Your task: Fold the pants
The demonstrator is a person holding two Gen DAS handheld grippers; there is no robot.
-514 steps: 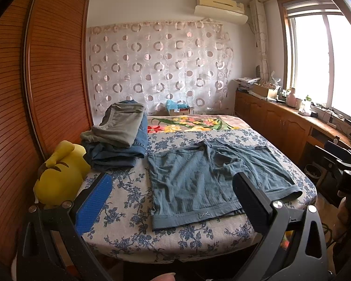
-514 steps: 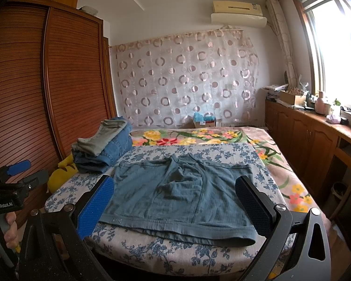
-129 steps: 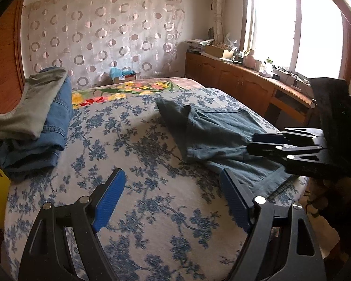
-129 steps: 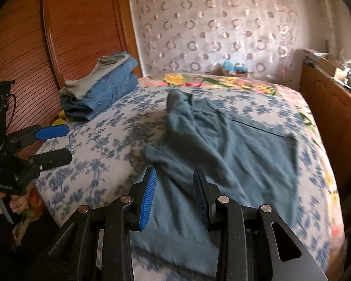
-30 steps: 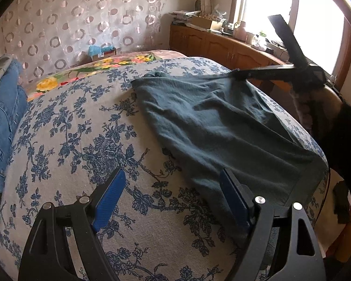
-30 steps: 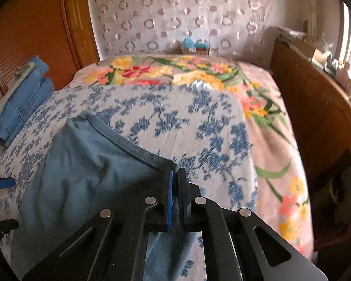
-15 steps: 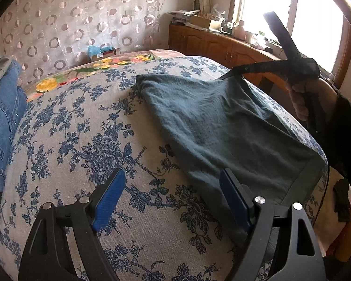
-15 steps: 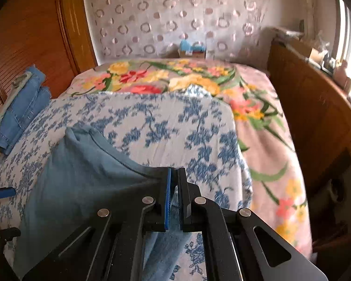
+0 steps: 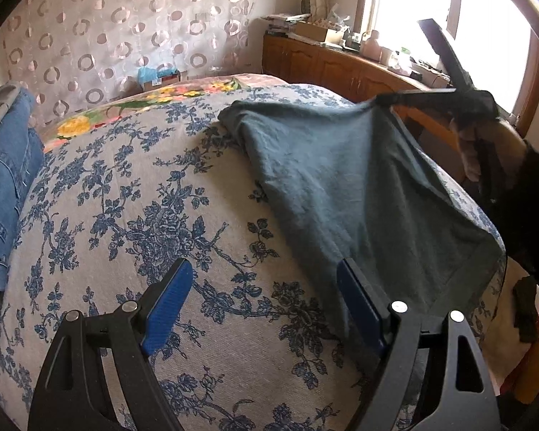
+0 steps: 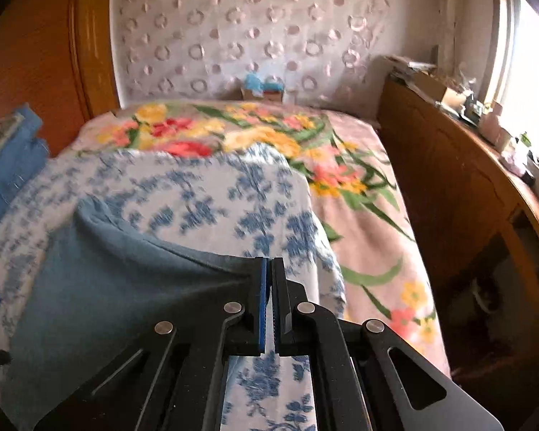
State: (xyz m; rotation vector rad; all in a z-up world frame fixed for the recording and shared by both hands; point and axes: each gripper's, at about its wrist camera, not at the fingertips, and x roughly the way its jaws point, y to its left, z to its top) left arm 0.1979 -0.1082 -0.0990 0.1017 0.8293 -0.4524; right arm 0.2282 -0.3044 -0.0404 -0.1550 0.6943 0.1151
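Pants [image 9: 341, 179]: blue-grey, on right half of bed, one corner lifted off the sheet.
R gripper [image 10: 269, 269]: jaws clenched on that raised corner.
L gripper [image 9: 266, 298]: jaws wide apart, nothing between; hovers over bed's near edge, its right finger over the pants' near edge.
Bed [image 9: 143, 215]: blue-floral sheet; bright flower blanket [image 10: 305, 143] at far end.
Folded jeans [image 9: 3, 179]: stacked at left edge.
Box [image 10: 262, 89]: by curtain [image 10: 269, 18], blue stuff inside, unclear what.
Room: wood cabinets [image 9: 341, 68] under window, clutter on top.
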